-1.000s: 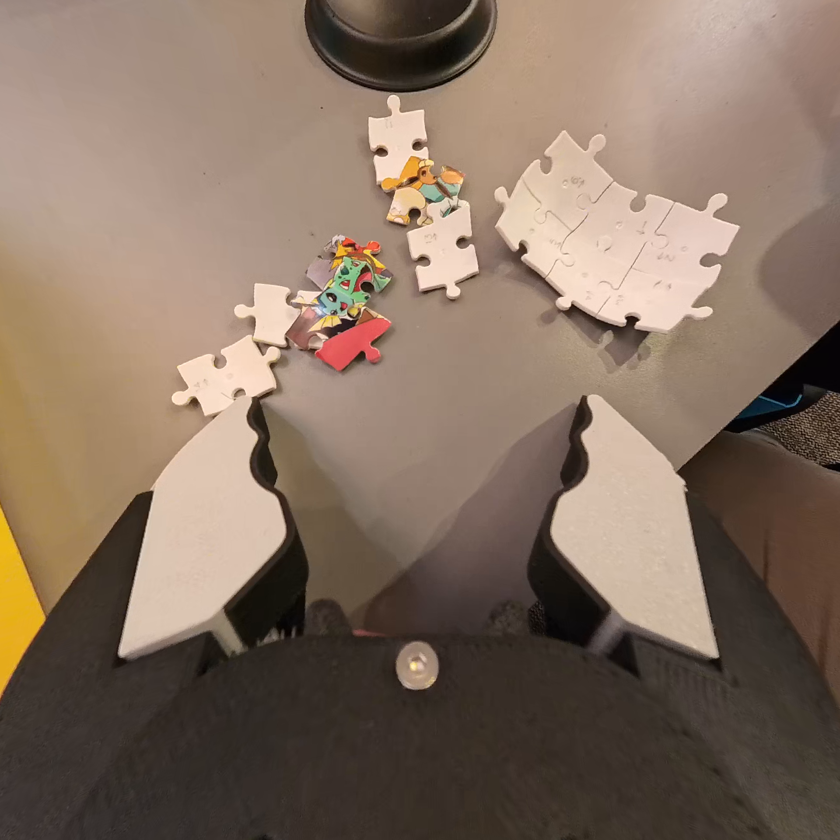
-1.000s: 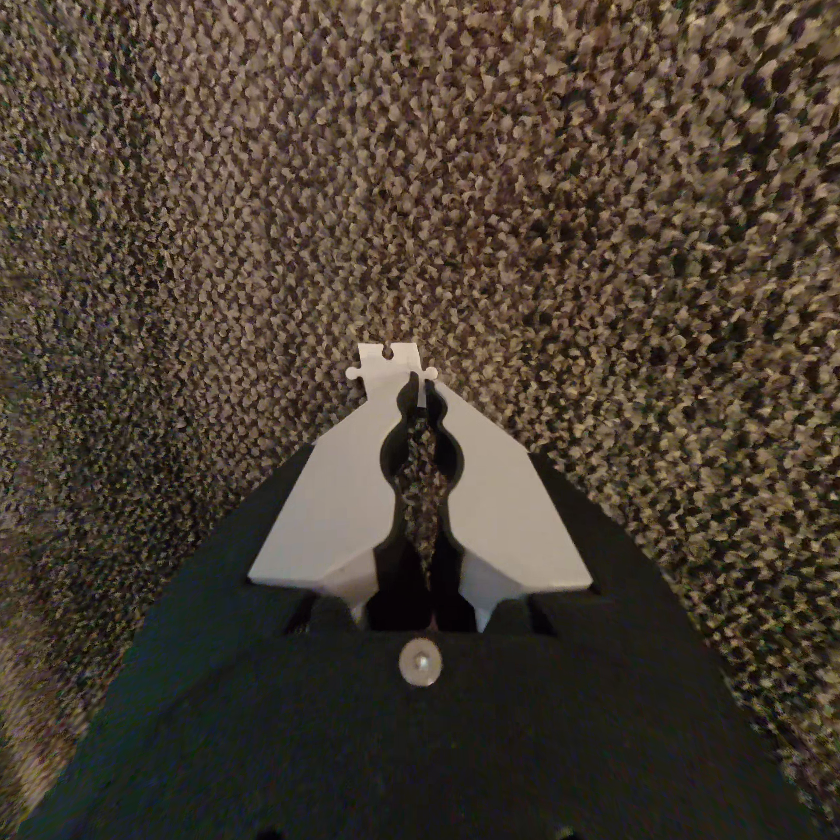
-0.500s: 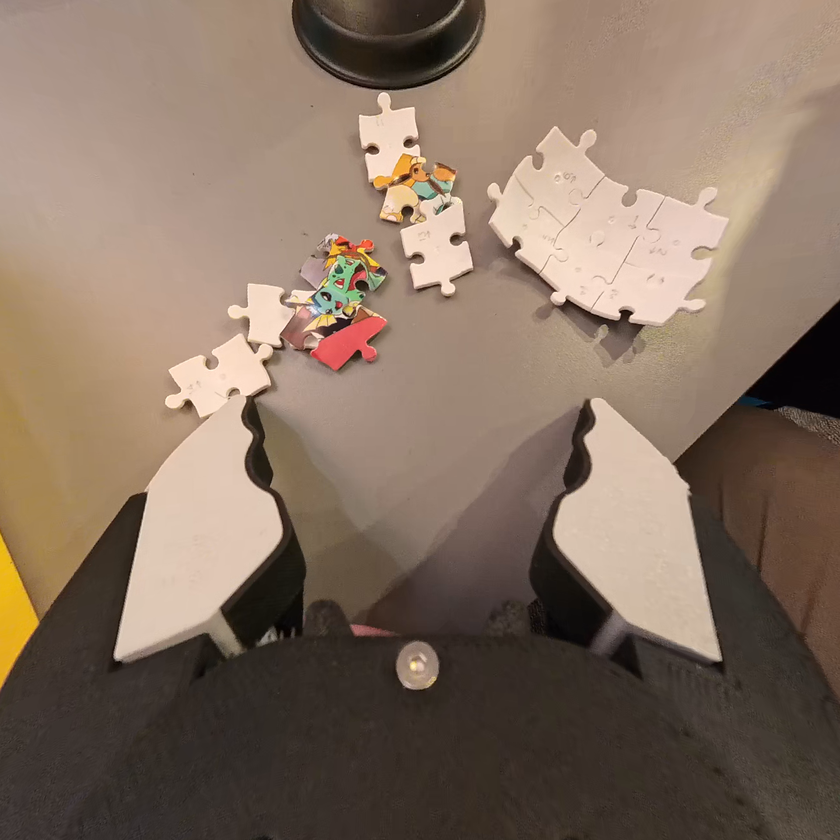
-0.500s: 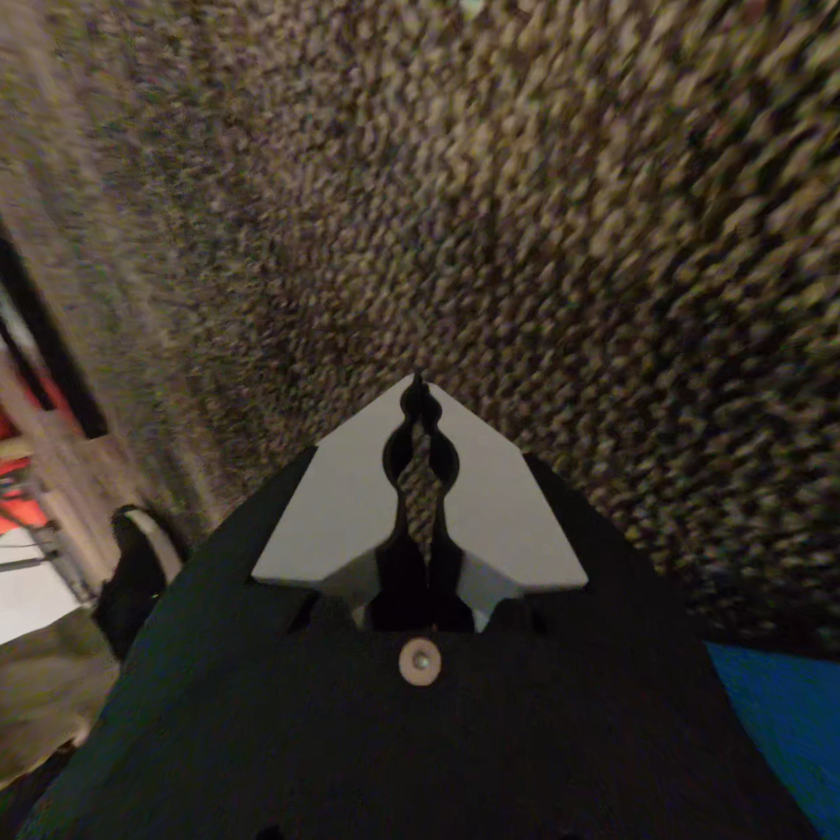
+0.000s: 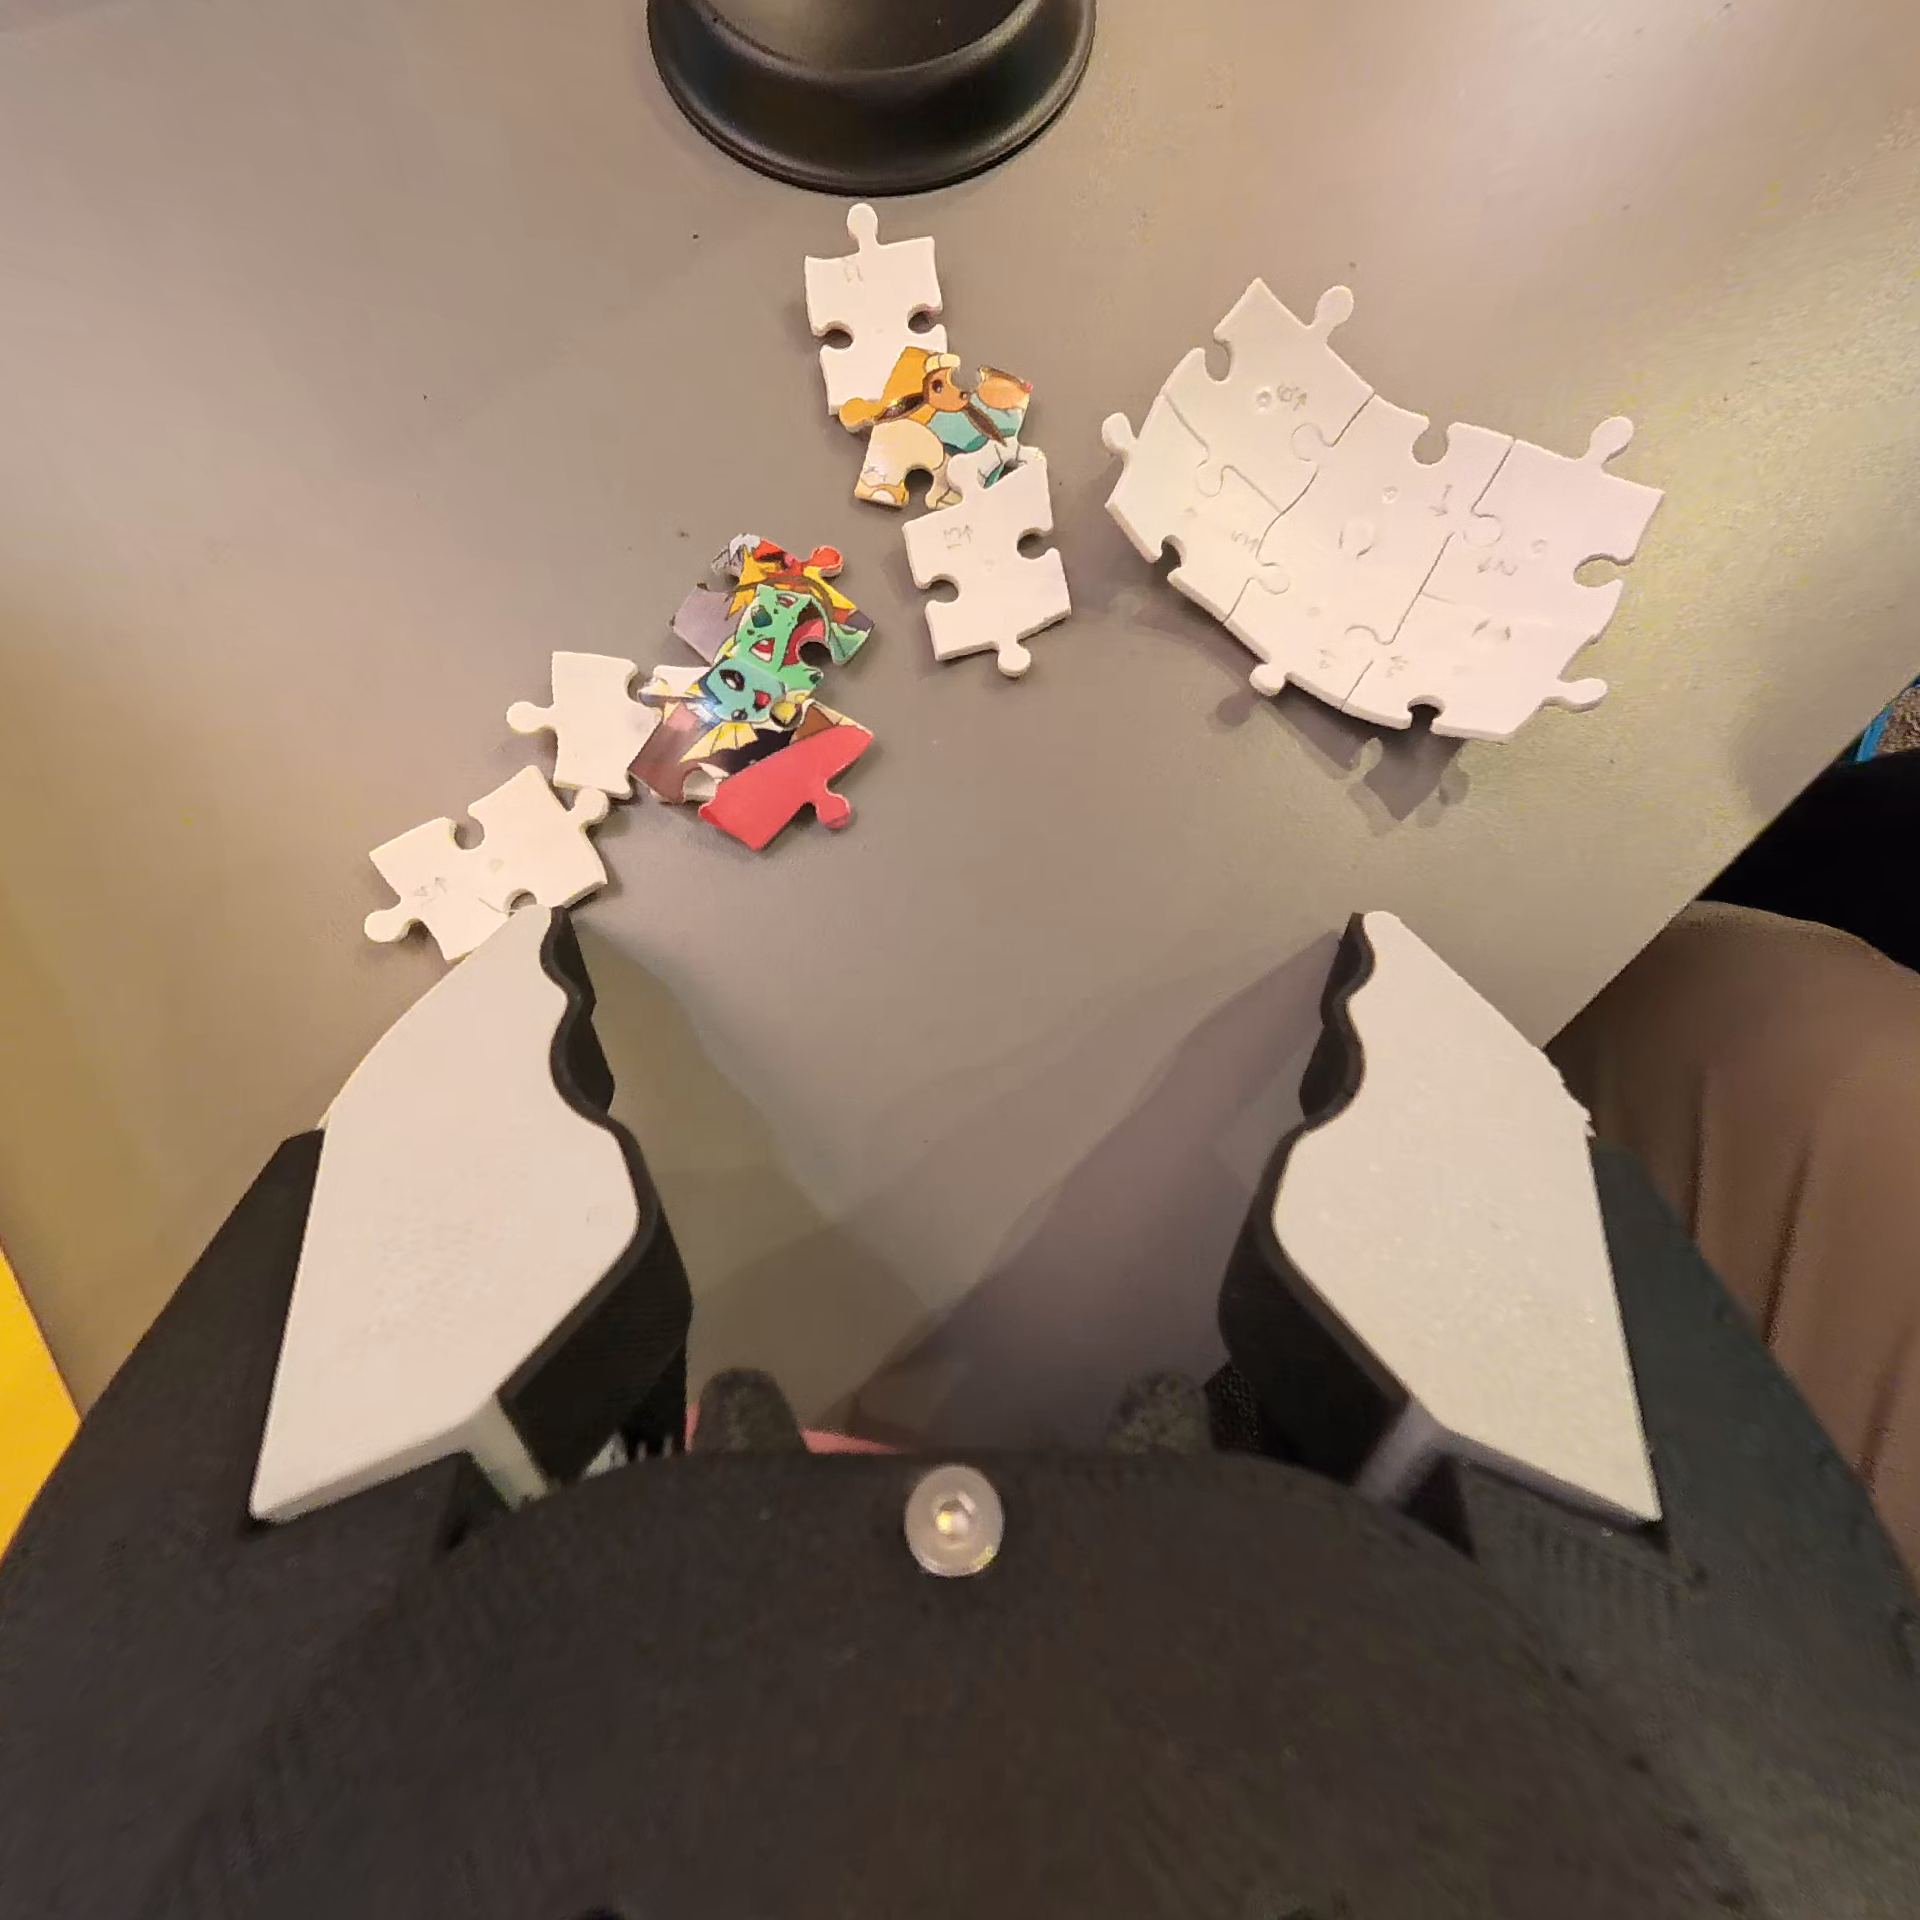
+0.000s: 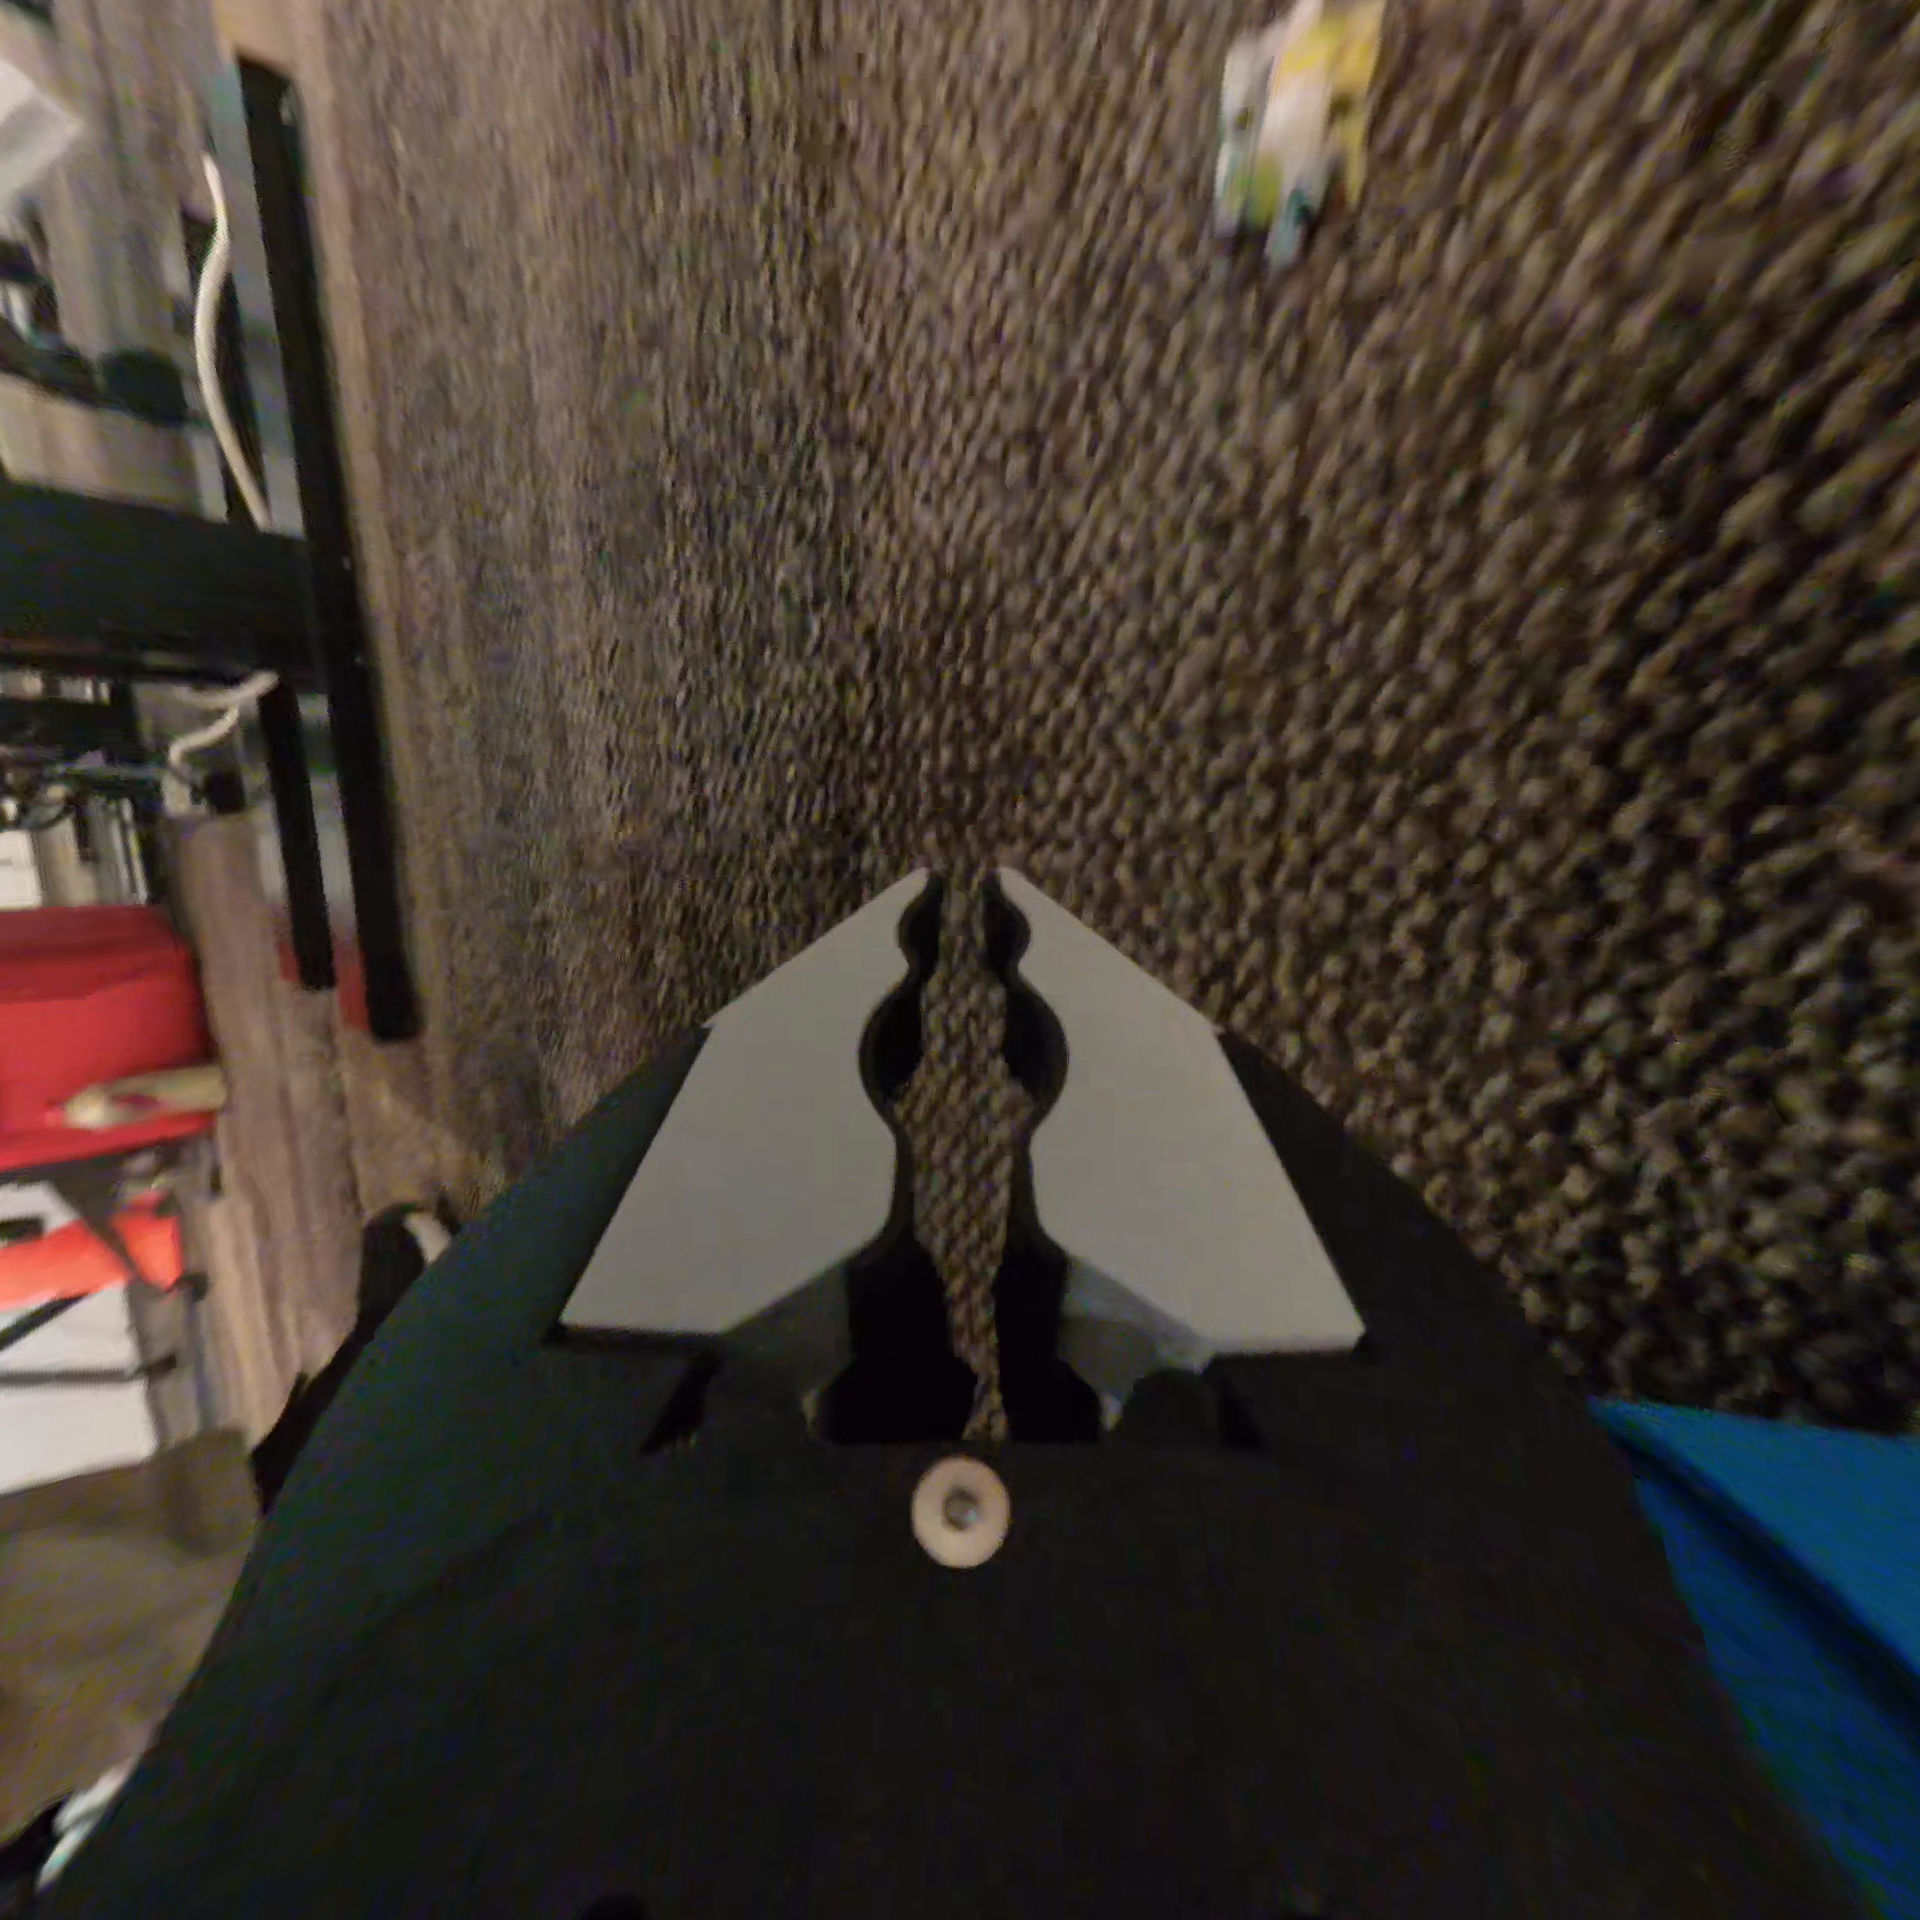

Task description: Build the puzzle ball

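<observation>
In the left wrist view a curved section of joined white puzzle pieces (image 5: 1382, 540) lies blank side up at the right of the grey table (image 5: 312, 364). Loose white pieces (image 5: 987, 561) (image 5: 878, 301) (image 5: 488, 862) and coloured pieces (image 5: 774, 691) (image 5: 935, 426) are scattered left of it. My left gripper (image 5: 956, 925) is wide open and empty, held above the table short of the pieces. My right gripper (image 6: 961, 883) points down at carpet (image 6: 1143, 520); its jaws stand slightly apart with nothing between them. A small blurred coloured piece (image 6: 1294, 125) lies on the carpet far ahead.
A black round base (image 5: 873, 94) stands at the table's far edge. The table edge runs diagonally at the right, with a person's brown-clad leg (image 5: 1766, 1091) beyond it. In the right wrist view a black frame (image 6: 312, 520), a red object (image 6: 94, 1018) and a blue object (image 6: 1787, 1558) border the carpet.
One second ago my right gripper was shut on a white puzzle piece; that piece is gone from it, the jaws have parted slightly and the view has swung left. The left gripper barely moved.
</observation>
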A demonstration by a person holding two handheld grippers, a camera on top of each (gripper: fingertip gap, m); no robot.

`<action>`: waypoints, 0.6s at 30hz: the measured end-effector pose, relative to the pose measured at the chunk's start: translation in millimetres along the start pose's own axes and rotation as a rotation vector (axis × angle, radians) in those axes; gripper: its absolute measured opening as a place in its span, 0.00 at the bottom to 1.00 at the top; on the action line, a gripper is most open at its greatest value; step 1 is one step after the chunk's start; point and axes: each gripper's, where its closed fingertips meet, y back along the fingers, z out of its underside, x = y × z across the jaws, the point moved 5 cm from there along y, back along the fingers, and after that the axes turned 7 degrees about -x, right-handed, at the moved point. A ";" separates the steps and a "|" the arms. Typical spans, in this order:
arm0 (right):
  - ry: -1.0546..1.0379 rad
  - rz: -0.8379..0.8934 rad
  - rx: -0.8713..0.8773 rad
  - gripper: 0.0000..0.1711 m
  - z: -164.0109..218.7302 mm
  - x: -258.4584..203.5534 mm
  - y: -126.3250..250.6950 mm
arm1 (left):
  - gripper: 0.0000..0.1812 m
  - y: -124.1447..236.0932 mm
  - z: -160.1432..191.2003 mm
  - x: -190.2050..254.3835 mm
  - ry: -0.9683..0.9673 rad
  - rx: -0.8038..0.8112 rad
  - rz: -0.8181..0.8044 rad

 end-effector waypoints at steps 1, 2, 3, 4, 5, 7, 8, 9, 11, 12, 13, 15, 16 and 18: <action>0.011 0.006 0.045 0.08 -10.8 0.6 0.6 | 0.72 -0.1 -0.2 0.1 0.001 0.000 -0.001; 0.029 0.008 0.087 0.12 -22.1 0.5 1.1 | 0.72 -0.2 -0.2 0.0 0.002 -0.001 -0.001; 0.064 0.016 0.125 0.15 -33.3 0.1 1.2 | 0.72 -0.4 -0.5 0.2 0.002 -0.002 -0.003; 0.099 0.047 0.139 0.16 -43.2 1.1 0.2 | 0.72 -0.5 -0.6 0.3 0.002 -0.003 -0.004; 0.125 0.070 0.128 0.17 -52.2 2.2 -2.3 | 0.72 -0.4 -0.6 0.4 0.002 -0.003 -0.004; 0.166 0.105 0.132 0.25 -71.7 6.3 -6.3 | 0.72 -0.3 -0.3 0.6 0.001 -0.002 -0.007; 0.179 0.143 0.143 0.25 -81.9 10.9 -7.8 | 0.72 -0.2 -0.3 0.5 0.000 -0.001 -0.007; 0.186 0.162 0.125 0.29 -89.0 14.4 -12.6 | 0.72 -0.1 0.0 0.2 0.000 0.001 -0.005; 0.211 0.231 0.076 0.32 -99.9 21.4 -24.6 | 0.72 0.0 0.2 -0.1 0.000 0.003 -0.004; 0.229 0.251 0.059 0.33 -103.8 21.2 -29.8 | 0.72 0.0 0.2 0.0 0.001 0.003 -0.004; 0.250 0.268 0.050 0.33 -108.5 19.9 -35.5 | 0.72 0.1 0.1 0.0 0.001 0.003 -0.004; 0.283 0.315 0.011 0.32 -115.2 21.0 -46.9 | 0.72 -0.1 0.1 0.0 0.002 0.003 -0.006; 0.295 0.345 0.012 0.34 -120.0 23.1 -51.1 | 0.72 -0.1 0.1 -0.1 0.002 0.003 -0.005; 0.309 0.388 0.001 0.35 -127.0 28.8 -59.3 | 0.72 -0.2 0.0 -0.5 0.003 0.003 -0.003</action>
